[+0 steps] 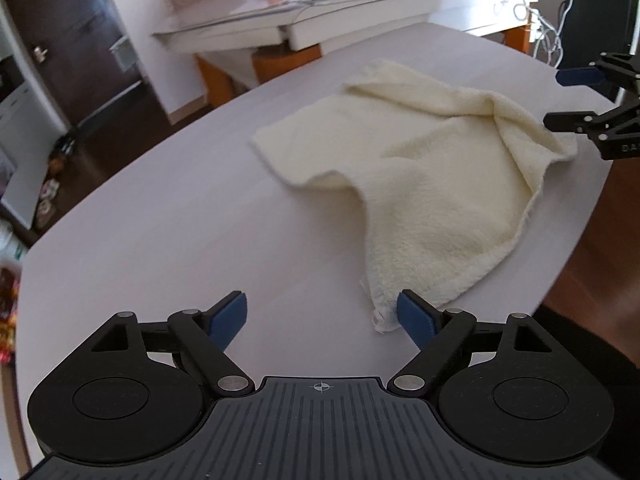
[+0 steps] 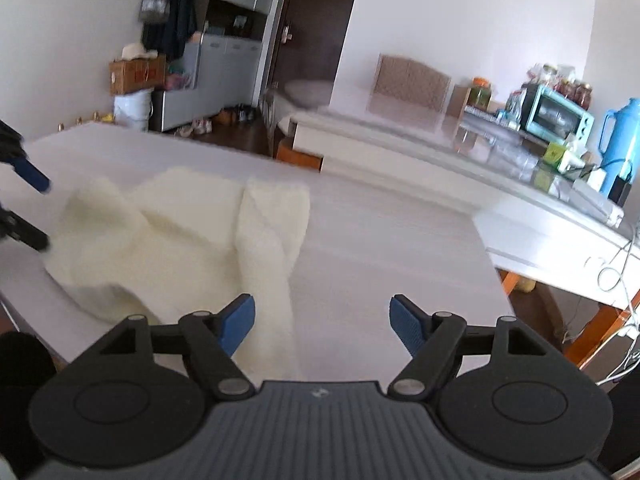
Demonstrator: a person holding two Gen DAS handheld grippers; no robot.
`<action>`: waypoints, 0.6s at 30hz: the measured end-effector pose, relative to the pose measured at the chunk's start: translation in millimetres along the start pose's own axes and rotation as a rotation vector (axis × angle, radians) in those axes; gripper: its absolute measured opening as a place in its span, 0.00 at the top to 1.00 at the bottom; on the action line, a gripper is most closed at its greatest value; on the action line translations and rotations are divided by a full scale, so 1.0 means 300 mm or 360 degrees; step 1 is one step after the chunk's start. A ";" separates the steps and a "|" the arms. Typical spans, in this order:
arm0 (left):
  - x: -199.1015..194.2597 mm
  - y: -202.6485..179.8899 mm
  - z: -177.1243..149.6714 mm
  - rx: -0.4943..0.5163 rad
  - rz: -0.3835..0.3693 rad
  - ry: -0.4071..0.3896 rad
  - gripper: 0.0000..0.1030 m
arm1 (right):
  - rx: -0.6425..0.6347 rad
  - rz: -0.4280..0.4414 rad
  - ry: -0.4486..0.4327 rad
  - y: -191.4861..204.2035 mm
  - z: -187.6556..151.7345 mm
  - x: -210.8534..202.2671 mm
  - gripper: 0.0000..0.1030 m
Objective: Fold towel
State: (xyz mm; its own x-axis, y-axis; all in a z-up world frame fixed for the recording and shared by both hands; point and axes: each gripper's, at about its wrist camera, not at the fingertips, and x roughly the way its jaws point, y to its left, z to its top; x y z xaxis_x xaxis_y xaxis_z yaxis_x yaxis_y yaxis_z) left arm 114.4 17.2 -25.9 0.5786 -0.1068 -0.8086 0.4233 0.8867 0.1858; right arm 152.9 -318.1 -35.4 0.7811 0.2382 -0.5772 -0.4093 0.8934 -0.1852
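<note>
1. The towel [image 1: 420, 168] is lying crumpled on the table [image 1: 180, 220], its long axis running from the near corner away to the far edge.
2. The left gripper [image 1: 320, 316] is standing wide, holding nothing; the near corner is lying just beside its right finger.
3. The right gripper [image 2: 322, 322] is also standing wide and empty, with a towel fold beside its left finger.

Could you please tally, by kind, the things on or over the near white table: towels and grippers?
Towel: 1, cream, rumpled
Grippers: 2, the left gripper and the right gripper, both open and empty
Total: 3, on or over the table
</note>
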 end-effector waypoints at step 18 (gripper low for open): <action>-0.054 0.022 0.059 -0.0068 0.0072 -0.0121 0.14 | -0.0036 0.0070 0.0027 0.016 -0.043 -0.047 0.21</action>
State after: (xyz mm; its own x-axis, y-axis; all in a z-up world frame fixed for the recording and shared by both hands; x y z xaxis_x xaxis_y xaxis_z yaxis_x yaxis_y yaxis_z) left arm 120.4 16.8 -1.7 0.6485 -0.0987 -0.7548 0.3664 0.9096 0.1959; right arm 133.7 -322.0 -38.4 0.7540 0.2707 -0.5985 -0.4539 0.8733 -0.1769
